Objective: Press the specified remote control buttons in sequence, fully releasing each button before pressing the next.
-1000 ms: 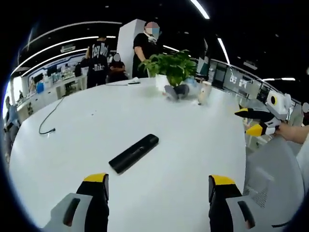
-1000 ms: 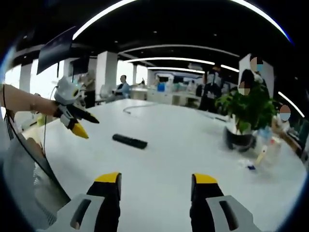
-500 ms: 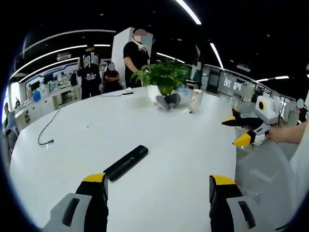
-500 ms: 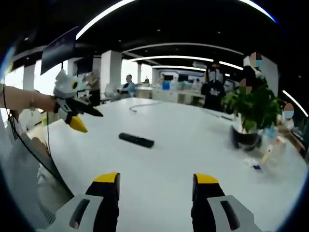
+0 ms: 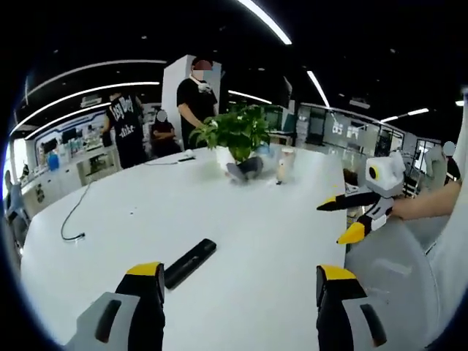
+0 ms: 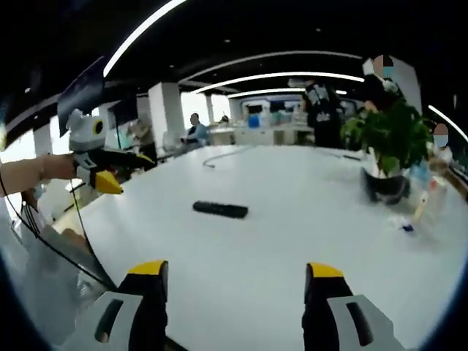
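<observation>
In the left gripper view the left tool point(image 5: 240, 281) rises from the bottom with its yellow-tipped jaws spread wide and nothing between them, held above the near part of the white tabletop point(image 5: 241, 212). The black remote control point(image 5: 189, 262) lies flat on the tabletop just ahead of the left jaw, slanting away, apart from both jaws. The right tool point(image 5: 345, 218) enters from the right, gripped by a hand whose forearm shows at the edge; its two yellow-tipped jaws stand apart, empty, in the air at the tabletop's edge.

In the right gripper view the right tool point(image 6: 235, 281) likewise has its jaws released and wide, over the tabletop's point(image 6: 292, 212) near edge. The remote control point(image 6: 220, 210) lies well ahead of it, out on the open surface. The left tool point(image 6: 117, 170) comes in from the left, held by a hand; whether its jaws are apart is hard to judge from here.

Farther off, a potted plant point(image 5: 235, 134) stands on the far side, a pale cup point(image 5: 284, 165) just beside it, and a dark cable point(image 5: 73, 219) trails along the tabletop's left part. The remote's buttons are too small to make out. People point(image 5: 197, 95) stand behind the tabletop.
</observation>
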{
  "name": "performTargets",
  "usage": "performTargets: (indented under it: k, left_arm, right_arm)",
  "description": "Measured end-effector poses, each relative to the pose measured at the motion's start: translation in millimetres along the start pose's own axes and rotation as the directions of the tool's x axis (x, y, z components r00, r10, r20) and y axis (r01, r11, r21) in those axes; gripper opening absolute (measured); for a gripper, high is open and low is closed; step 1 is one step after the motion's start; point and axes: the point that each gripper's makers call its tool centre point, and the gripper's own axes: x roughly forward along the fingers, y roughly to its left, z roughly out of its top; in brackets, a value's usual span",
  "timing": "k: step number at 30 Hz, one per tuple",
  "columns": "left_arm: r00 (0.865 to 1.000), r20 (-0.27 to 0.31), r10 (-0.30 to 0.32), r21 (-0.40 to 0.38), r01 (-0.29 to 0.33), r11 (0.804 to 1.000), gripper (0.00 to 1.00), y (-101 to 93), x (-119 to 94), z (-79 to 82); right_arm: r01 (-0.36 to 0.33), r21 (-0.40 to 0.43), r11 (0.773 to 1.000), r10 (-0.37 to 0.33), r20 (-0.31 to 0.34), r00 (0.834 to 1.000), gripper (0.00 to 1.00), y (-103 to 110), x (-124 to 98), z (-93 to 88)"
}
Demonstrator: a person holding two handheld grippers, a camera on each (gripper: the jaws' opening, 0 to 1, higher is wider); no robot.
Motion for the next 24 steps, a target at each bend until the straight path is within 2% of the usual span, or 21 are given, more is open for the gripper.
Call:
performTargets:
  k: [1, 2, 3, 4, 7, 8, 10, 12, 14, 20, 24]
  left_arm:
    - [1.0, -0.004, -0.002, 0.015, 0.002, 1.0, 0.88, -0.5, 0, 2.4]
    - [0.999, -0.039, -0.009, 0.049, 0.011, 0.999, 0.87, -0.6, -1, 2.8]
    - [0.999, -0.049, -0.007, 0.081, 0.011, 0.997, 0.86, 0.5, -1, 5.8]
    - [1.0, -0.025, -0.008, 0.109, 0.011, 0.994, 0.87, 2.0, 0, 14.0]
    - [1.0, 0.001, -0.025, 0.048, 0.025, 0.999, 0.87, 7.0, 4, 24.1]
    - [1.0, 0.0, -0.028, 0.057, 0.028, 0.998, 0.87, 8.7, 5, 26.5]
    - [1.0, -0.005, -0.026, 0.099, 0.027, 0.995, 0.87, 9.3, 6, 29.8]
    - [1.0, -0.004, -0.027, 0.104, 0.027, 0.994, 0.87, 10.8, 6, 35.1]
    - [0.999, -0.011, -0.036, 0.1, 0.037, 0.994, 0.87, 12.8, 5, 40.9]
    - [0.999, -0.037, -0.035, 0.117, 0.04, 0.992, 0.84, 19.6, 0, 55.5]
    - [0.997, -0.065, -0.041, 0.165, 0.051, 0.985, 0.84, 17.2, -1, 62.3]
  right_arm:
    - [0.002, 0.0, 1.0, -0.002, -0.003, 1.0, 0.77, 1, 0, -1.0]
    - [0.002, 0.004, 1.0, -0.002, -0.006, 1.0, 0.77, 2, -1, -2.5]
    - [0.0, 0.012, 1.0, 0.0, -0.013, 1.0, 0.77, 3, -1, -5.7]
    - [0.004, 0.016, 1.0, -0.003, -0.025, 1.0, 0.77, 4, -3, -10.7]
    - [0.036, -0.016, 0.999, -0.037, -0.056, 0.998, 0.72, -1, -10, -23.0]
    - [0.047, -0.03, 0.998, -0.048, -0.041, 0.998, 0.68, -3, -11, -18.7]
    - [0.028, 0.038, 0.999, -0.028, 0.001, 1.0, 0.63, 0, -9, -11.4]
    - [0.054, 0.036, 0.998, -0.053, -0.015, 0.998, 0.64, -7, -11, -14.3]
    - [0.024, 0.077, 0.997, -0.023, -0.017, 1.0, 0.63, -3, -10, -14.6]
    - [0.003, 0.037, 0.999, -0.001, -0.041, 0.999, 0.63, 4, -12, -18.6]
    - [0.034, -0.068, 0.997, -0.038, -0.048, 0.998, 0.59, 2, -14, -19.3]
